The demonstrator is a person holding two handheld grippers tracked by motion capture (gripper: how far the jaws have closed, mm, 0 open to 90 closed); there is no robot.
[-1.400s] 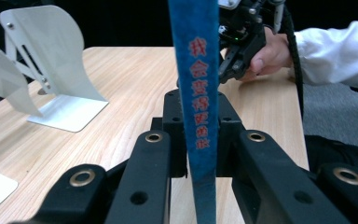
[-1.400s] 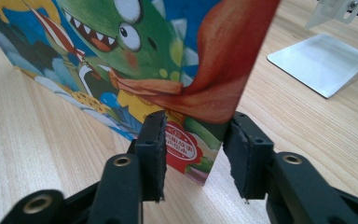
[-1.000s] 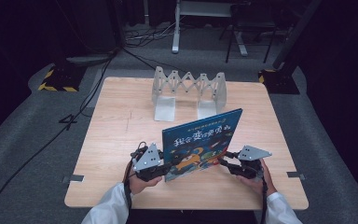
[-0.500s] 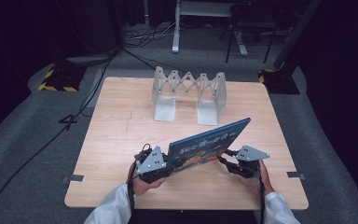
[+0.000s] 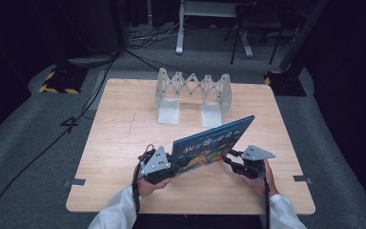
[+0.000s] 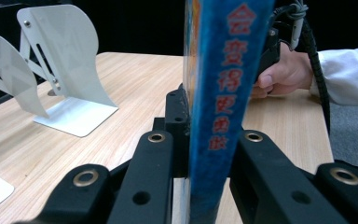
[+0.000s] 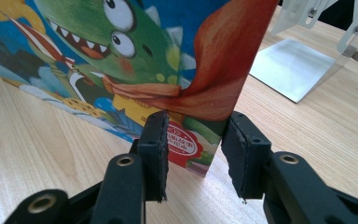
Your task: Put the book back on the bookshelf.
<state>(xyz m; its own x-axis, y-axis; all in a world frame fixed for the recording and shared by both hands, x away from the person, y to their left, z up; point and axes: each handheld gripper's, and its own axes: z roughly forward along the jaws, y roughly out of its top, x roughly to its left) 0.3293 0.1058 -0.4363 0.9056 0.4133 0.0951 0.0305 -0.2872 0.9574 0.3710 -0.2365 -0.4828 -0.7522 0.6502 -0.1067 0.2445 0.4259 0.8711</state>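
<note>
A blue picture book with a green dinosaur on its cover is held low over the near side of the table, leaning back with its cover turned upward. My left gripper is shut on its lower left end, and both pads press on the blue spine. My right gripper is at the lower right corner. Its jaws stand apart with that corner between them, and the pads do not pinch it.
A white folding metal bookstand stands at the far middle of the wooden table, with its flat base plates toward me. The hand holding the right gripper is behind the book. Black cables trail from both grippers.
The book has tipped from nearly upright to leaning well back, its top edge dropping away from me. Both hands have stayed about where they were.
</note>
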